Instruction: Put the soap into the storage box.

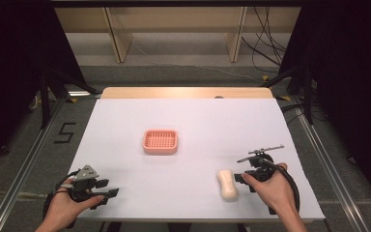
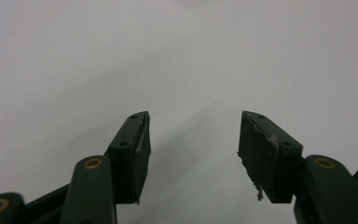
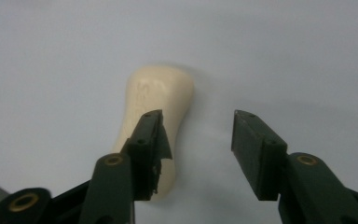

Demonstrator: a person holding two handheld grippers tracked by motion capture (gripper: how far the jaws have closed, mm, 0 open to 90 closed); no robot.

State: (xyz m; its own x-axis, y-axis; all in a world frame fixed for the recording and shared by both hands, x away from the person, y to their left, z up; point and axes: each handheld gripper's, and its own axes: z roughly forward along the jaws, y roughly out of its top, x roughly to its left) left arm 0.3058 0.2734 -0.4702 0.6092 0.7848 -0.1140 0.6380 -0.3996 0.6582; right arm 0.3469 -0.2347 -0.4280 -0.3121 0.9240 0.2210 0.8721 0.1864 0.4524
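A cream bar of soap (image 1: 227, 184) lies on the white table near the front right. In the right gripper view the soap (image 3: 156, 93) runs away from me, partly hidden behind the left jaw and not between the pads. My right gripper (image 3: 196, 126) is open and empty; in the high view it (image 1: 245, 178) sits just right of the soap, held in a hand. A pink slotted soap dish (image 1: 160, 141) stands empty at the table's middle. My left gripper (image 1: 107, 188) rests at the front left, far from both; its jaws (image 2: 193, 126) stand open over bare table.
The white table top (image 1: 193, 116) ends in a wooden strip at the back. Beyond it are wooden frame legs (image 1: 118, 38) and loose cables (image 1: 265, 48) on the floor. Metal rails (image 1: 328, 169) run along both sides of the table.
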